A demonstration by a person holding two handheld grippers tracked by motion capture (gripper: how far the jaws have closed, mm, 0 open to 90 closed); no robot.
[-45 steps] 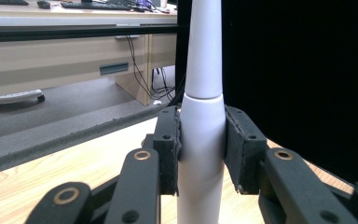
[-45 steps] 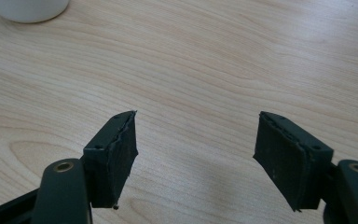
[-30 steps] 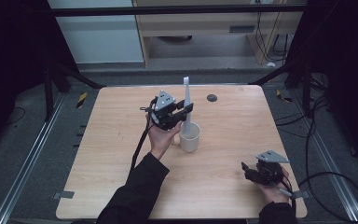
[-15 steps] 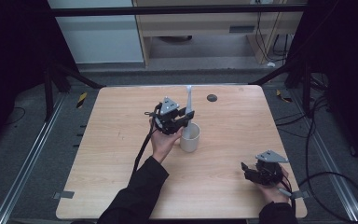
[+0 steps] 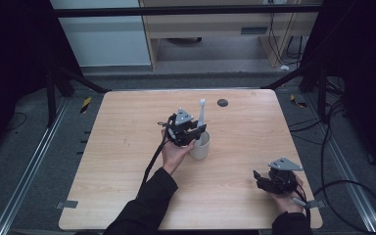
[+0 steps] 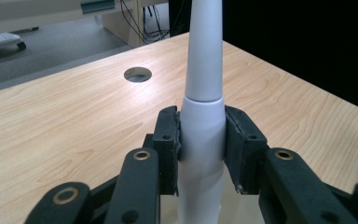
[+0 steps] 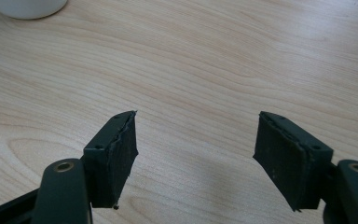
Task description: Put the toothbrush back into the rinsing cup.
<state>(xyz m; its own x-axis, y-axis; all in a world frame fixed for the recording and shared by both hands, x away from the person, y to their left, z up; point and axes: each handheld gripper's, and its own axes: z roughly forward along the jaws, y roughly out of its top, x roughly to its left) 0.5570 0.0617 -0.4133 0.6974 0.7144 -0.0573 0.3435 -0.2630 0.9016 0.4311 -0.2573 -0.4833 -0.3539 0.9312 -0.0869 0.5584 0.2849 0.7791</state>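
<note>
A tall white toothbrush-like handle stands upright, and its lower end reaches into a white cup at the middle of the table. My left gripper is shut on this handle just above the cup's rim. In the left gripper view both pads press the thick white body from either side, with my left gripper pointing across the table. My right gripper rests low near the table's front right corner. Its jaws stand wide open over bare wood. The cup's base shows far off in the right gripper view.
A small dark round hole lies in the wooden table behind the cup, seen too as the hole in the left gripper view. Black cables trail from both grippers. Dark frame legs and floor cables surround the table.
My left gripper has sunk and drifted slightly right with the white handle, bringing its lower end down into the cup. The right gripper has stayed put.
</note>
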